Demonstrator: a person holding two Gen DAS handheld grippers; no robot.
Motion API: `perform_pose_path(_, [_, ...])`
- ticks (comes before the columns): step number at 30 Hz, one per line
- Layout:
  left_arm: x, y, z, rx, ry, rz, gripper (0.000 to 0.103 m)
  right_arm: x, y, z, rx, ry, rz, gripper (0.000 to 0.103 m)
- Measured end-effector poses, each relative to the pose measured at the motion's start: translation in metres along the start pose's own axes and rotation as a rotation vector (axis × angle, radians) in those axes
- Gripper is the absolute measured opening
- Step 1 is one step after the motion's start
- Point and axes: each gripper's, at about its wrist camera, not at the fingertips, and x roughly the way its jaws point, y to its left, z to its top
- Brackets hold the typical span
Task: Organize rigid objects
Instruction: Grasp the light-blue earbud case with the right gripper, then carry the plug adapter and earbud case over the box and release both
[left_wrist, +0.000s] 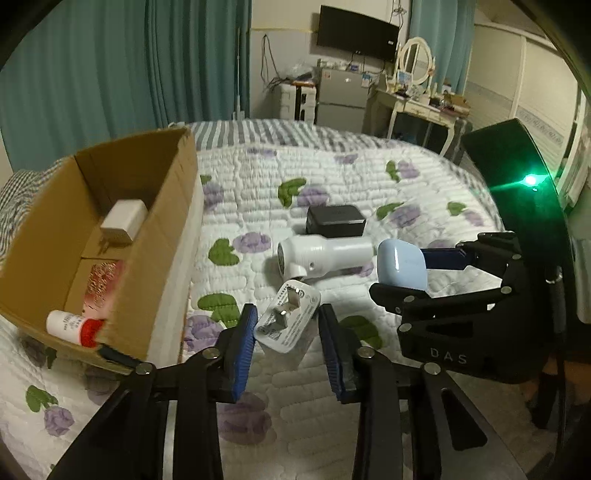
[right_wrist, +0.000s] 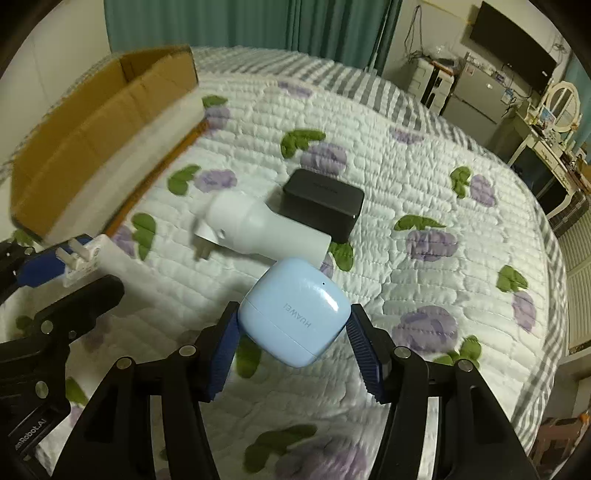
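A quilted bed (left_wrist: 332, 177) with purple flowers and green leaves carries a scatter of small hard things. An open cardboard box (left_wrist: 159, 236) sits at its left side, already holding a white charger (left_wrist: 123, 219) and a red-capped tube (left_wrist: 75, 326).

The left gripper (left_wrist: 286, 328) has its blue pads on either side of a white plug adapter (left_wrist: 288, 317), prongs facing the camera. The pads look close to its edges, but a firm pinch cannot be confirmed. In the right wrist view the adapter appears raised off the quilt.

The right gripper (right_wrist: 291, 332) pinches a pale blue earbud case (right_wrist: 293, 312) by its two sides, tilted and lifted clear of the bed.

Still lying on the quilt, between the box and the right gripper, are a white lint shaver (left_wrist: 321, 256) and, just behind and touching it, a black box-shaped charger (left_wrist: 334, 220).

The step in hand seems to be carrying both held items to the box. To do it well, squeeze evenly so the smooth, rounded case does not slip. Send the left gripper first, since it is nearer the box, so the two do not cross. Clear the box's near wall before lowering. Release low inside, on bare cardboard beside the items already there, rather than dropping from a height.
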Motion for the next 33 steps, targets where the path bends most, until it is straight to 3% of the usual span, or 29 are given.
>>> perform_pose_path(11, [-0.047, 0.02, 0.011, -0.016, -0.052, -0.108, 0.028, -0.074, 0.015, 0.009, 0.059, -0.08, -0.063, 0.058])
perform_pose_path(18, [-0.095, 0.046, 0.037, -0.029, -0.16, -0.112, 0.028, -0.13, 0.041, 0.033, 0.018, -0.156, -0.097, 0.058])
perform_pose_path(23, [-0.117, 0.086, 0.058, -0.04, -0.205, -0.088, 0.028, -0.162, 0.075, 0.063, -0.02, -0.231, -0.076, 0.058])
perform_pose_path(28, [-0.115, 0.137, 0.068, -0.059, -0.211, -0.034, 0.028, -0.163, 0.118, 0.093, -0.065, -0.274, -0.02, 0.058])
perform_pose_path(33, [-0.086, 0.179, 0.067, -0.058, -0.165, 0.021, 0.028, -0.131, 0.162, 0.119, -0.122, -0.259, 0.034, 0.058])
